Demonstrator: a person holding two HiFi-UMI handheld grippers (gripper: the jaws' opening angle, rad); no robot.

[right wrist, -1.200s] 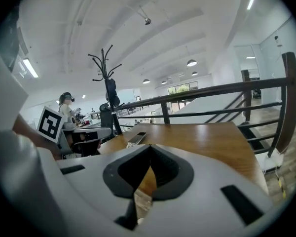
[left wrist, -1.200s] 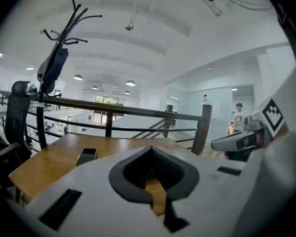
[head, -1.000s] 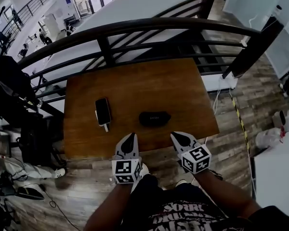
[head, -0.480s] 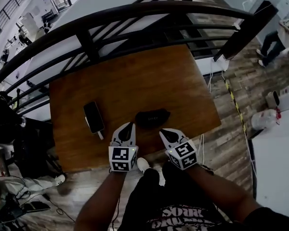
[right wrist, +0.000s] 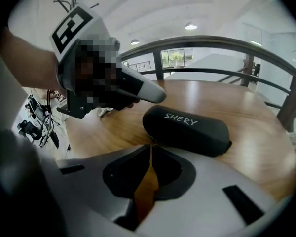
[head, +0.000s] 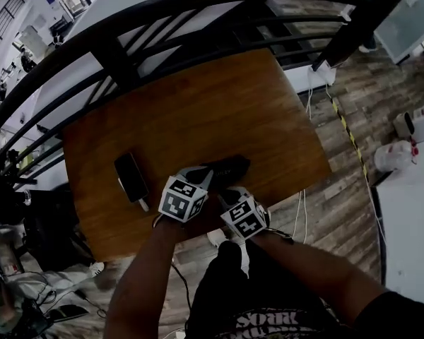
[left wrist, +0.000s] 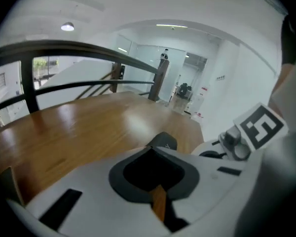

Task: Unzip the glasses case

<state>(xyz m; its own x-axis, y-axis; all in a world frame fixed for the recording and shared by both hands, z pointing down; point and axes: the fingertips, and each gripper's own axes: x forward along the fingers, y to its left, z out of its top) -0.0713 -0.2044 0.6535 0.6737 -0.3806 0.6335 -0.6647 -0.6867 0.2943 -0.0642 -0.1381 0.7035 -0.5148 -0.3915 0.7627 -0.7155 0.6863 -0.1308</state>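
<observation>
left hand-held gripper (head: 205, 175), right hand-held gripper (head: 223, 193) angle toward glasses case (head: 232, 166).

White "SHERY" lettering on black glasses case (right wrist: 187, 132); shirt (head: 268, 323) print cut off, unclear.

Head view steeply down; gripper views low over table (head: 198, 111) (glasses case (right wrist: 187, 130) shared)

Pale grey left gripper (left wrist: 149, 149) and right gripper (right wrist: 151, 144) carry black-and-white marker cubes (head: 184, 198).
</observation>
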